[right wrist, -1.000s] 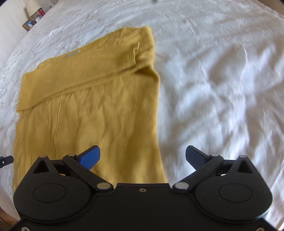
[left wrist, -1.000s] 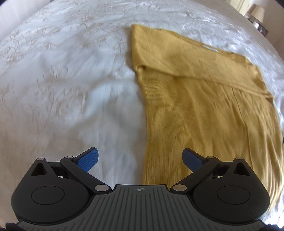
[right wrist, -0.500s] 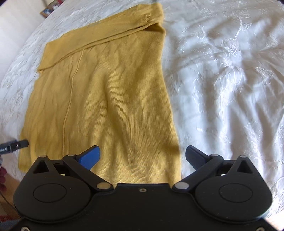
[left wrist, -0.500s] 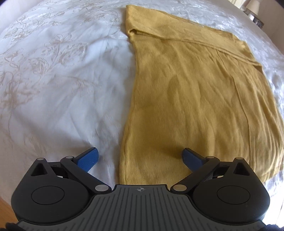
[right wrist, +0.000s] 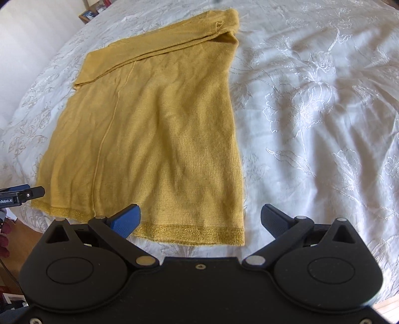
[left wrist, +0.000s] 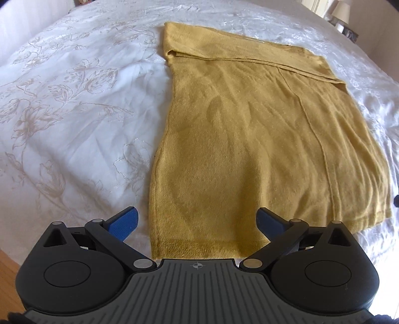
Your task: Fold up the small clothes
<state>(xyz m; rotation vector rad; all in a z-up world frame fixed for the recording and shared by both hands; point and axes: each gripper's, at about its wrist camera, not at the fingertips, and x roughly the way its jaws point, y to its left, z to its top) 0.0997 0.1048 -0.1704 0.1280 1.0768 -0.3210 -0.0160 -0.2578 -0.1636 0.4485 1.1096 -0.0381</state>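
Observation:
A mustard-yellow knit top (left wrist: 249, 139) lies flat on the white bedspread (left wrist: 74, 112), its sleeves folded across the far end and its glittery hem nearest me. My left gripper (left wrist: 197, 220) is open over the hem's left corner, nothing between its blue pads. In the right wrist view the same top (right wrist: 154, 129) fills the left half, its gold hem band (right wrist: 192, 234) just in front of my right gripper (right wrist: 200, 219), which is open and empty over the hem's right corner. The left gripper's tip (right wrist: 22, 195) shows at the far left edge there.
The white embroidered bedspread (right wrist: 311, 112) spreads wide to the right of the top and to its left. A wooden floor (left wrist: 7, 264) shows past the near bed edge. A lamp (left wrist: 341, 10) stands on a bedside stand at the far right.
Both grippers have drawn back toward the near bed edge, from over the top's middle to its hem. Both stayed open. The top has not moved.

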